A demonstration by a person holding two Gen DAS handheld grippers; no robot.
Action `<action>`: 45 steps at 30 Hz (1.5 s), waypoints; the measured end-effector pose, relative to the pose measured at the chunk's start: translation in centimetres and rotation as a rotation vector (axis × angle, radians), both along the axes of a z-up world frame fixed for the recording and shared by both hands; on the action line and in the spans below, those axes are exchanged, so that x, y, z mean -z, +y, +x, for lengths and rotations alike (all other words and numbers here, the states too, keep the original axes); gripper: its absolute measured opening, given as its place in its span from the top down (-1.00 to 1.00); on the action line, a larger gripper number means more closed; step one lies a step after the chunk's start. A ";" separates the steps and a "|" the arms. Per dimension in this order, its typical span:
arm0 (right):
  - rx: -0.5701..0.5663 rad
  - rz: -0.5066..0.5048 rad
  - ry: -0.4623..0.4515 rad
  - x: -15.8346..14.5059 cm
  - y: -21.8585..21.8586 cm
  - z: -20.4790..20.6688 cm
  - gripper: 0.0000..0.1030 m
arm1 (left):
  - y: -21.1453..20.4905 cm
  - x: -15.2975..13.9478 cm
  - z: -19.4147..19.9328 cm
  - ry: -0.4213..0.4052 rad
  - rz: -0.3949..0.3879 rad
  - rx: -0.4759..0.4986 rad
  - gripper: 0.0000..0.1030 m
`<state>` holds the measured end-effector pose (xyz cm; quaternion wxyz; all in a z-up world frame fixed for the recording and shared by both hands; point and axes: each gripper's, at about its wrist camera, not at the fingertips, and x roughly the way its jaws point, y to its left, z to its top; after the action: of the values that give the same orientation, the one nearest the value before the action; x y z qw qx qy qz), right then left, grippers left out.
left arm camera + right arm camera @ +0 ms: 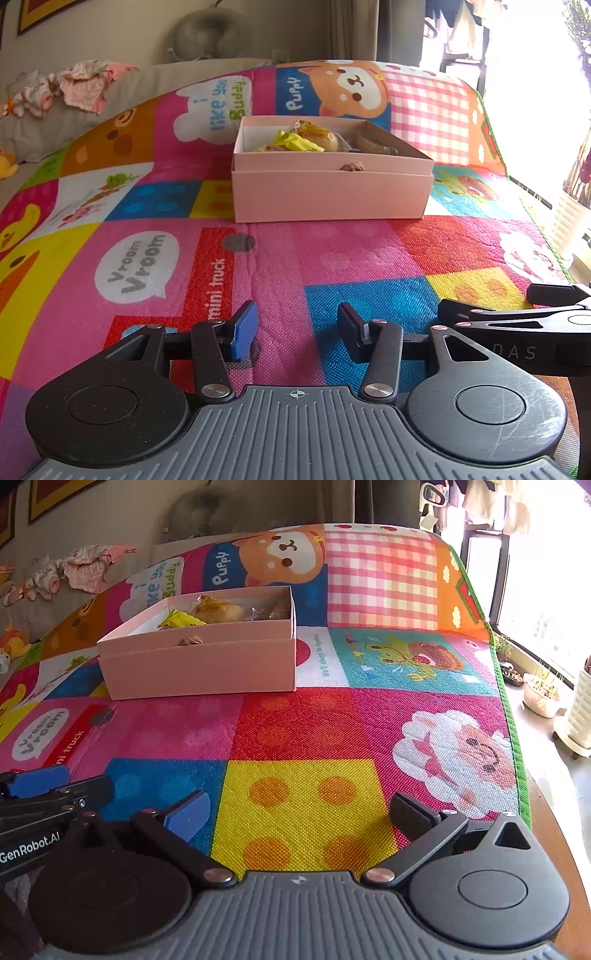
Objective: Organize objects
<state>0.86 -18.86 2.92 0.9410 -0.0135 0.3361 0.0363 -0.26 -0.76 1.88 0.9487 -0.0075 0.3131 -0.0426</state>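
Pink cardboard makes the box (332, 192) that stands in the middle of the play mat (332, 266), well apart from both claws. Its tray seems to sit inside its own lid, so it is open at the top. Inside I can see several wrapped snacks: one with a yellow wrapper (297, 142), a round pastry in clear film (319, 138), some brown pieces at the right end (376, 146), and one small brown thing (352, 167) that just shows over the front wall. From the right wrist view the same box (207, 664) lies to the left, and the snacks fill mostly its far half.

On the mat around the box I see no loose snack or other small thing. So I judge that the gathering is mostly or fully done, and that what is left may be to tidy the contents or to close the box. This I cannot be sure of.

Both claws are empty. The left claw (295, 328) hangs low over the mat with its fingers half apart and nothing between them. The right claw (299, 812) has its fingers spread wide, also holding nothing.

Writing that can be read: on the mat "Vroom Vroom", "mini truck", "i like you Buddy" and "Puppy". The side of one claw shows "GenRobot.AI", the other shows "DAS". Print on the snack wrappers is too small to read.
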 end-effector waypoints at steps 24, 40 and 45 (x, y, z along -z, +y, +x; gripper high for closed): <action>0.001 0.004 0.000 0.0 0.1 0.0 -1.00 | 0.1 0.0 0.1 0.000 0.003 0.001 -0.02; 0.002 0.001 0.000 0.0 0.0 -0.1 -1.00 | 0.0 0.0 0.1 -0.002 0.007 0.001 -0.03; 0.002 0.002 0.000 0.0 0.0 -0.1 -1.00 | 0.0 0.0 0.2 -0.002 0.001 0.001 -0.03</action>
<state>0.77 -18.86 2.95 0.9411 -0.0121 0.3360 0.0357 -0.10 -0.71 1.92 0.9491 -0.0068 0.3120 -0.0427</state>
